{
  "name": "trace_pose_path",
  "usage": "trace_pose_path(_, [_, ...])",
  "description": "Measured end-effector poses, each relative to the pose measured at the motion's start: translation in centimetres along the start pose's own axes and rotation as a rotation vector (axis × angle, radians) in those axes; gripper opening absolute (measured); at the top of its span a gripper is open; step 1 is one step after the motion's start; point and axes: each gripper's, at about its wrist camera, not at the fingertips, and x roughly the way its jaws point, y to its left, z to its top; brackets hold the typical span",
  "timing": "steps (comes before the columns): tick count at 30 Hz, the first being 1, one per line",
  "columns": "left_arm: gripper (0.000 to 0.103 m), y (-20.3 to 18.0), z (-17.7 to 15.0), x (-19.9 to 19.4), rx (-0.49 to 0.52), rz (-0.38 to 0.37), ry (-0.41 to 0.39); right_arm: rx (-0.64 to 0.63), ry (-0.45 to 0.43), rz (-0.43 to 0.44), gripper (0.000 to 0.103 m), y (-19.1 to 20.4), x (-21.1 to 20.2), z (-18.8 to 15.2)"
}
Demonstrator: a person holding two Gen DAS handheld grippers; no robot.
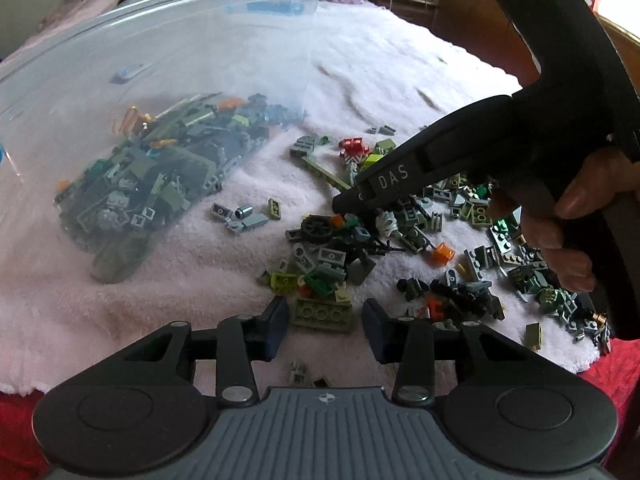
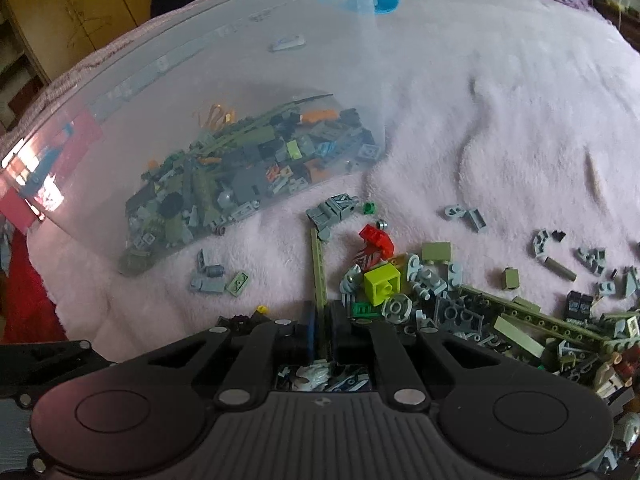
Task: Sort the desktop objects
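Right, your right gripper (image 2: 322,330) has its jaws pressed onto the near end of a long olive-green beam (image 2: 319,272), which runs away from the jaws across the pink fleece blanket (image 2: 500,120) toward a grey brick cluster (image 2: 330,212). Just right of the beam sit a lime-green brick (image 2: 382,283) and a red brick (image 2: 376,240), at the edge of the loose brick pile (image 2: 500,320) spreading off to the right. Your left gripper (image 1: 325,322) is half spread, with an olive studded plate (image 1: 323,314) lying between its pads; I can't tell if the pads touch it. From the left wrist view, your hand (image 1: 568,224) wraps the right gripper's handle above the pile. The clear plastic bin (image 1: 160,40) sits to the left on the blanket, touching it, with sorted bricks (image 1: 160,176) heaped in its near corner. A few grey pieces (image 1: 248,216) lie between bin and pile.
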Motion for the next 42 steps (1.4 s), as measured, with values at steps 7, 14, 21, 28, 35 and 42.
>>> trace_pose_path(7, [0.033,0.4,0.2,-1.2,-0.045,-0.01,-0.03,-0.003,-0.053,-0.031,0.006,0.7,-0.7,-0.7])
trace_pose_path(14, [0.033,-0.1,1.1,-3.9,-0.031,-0.009,-0.101,0.025,-0.129,-0.015,0.006,1.3,-4.0,-1.6])
trace_pose_path(21, [0.033,-0.7,3.1,-7.0,0.006,0.008,-0.174,0.007,-0.202,-0.01,0.006,2.3,-8.3,-1.4])
trace_pose_path(28, [0.033,1.6,6.9,-10.5,-0.015,0.039,-0.281,-0.039,-0.256,0.015,0.006,4.0,-11.5,0.7])
trace_pose_path(35, [0.033,5.1,11.3,-11.1,-0.019,0.1,-0.345,-0.111,-0.298,0.087,0.006,6.3,-12.5,5.7])
trace_pose_path(42, [0.033,8.8,12.9,-6.9,-0.094,0.108,-0.258,-0.21,-0.267,0.051,0.009,8.2,-9.2,11.3])
